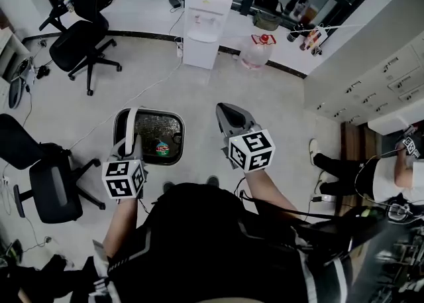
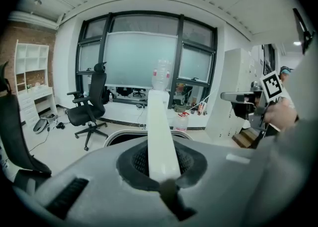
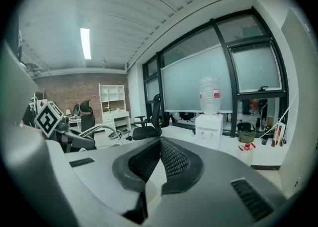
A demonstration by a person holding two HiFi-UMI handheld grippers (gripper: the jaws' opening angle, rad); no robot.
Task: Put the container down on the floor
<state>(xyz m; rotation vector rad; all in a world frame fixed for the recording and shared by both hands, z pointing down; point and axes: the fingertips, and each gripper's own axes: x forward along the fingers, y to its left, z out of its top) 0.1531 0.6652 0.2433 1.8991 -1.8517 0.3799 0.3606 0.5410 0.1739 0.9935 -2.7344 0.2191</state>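
The container [image 1: 173, 137] is a rounded-rectangle bin with a pale rim and a dark inside, where a small colourful item [image 1: 162, 147] lies. Its white strap handle [image 1: 131, 124] arches over the left side. My left gripper [image 1: 128, 144] is shut on that handle, and the bin hangs from it over the light floor. In the left gripper view the handle [image 2: 159, 121] runs straight out from between the jaws, with the bin's rim [image 2: 124, 134] behind. My right gripper [image 1: 232, 117] is level with the bin, to its right and apart from it, shut with nothing in it [image 3: 159, 144].
A white water dispenser [image 1: 207, 23] stands at the far wall with a spare water jug [image 1: 258, 50] on the floor beside it. Black office chairs [image 1: 83, 46] [image 1: 46, 185] are at the left. White cabinets [image 1: 371, 76] and another person's legs [image 1: 338, 166] are at the right.
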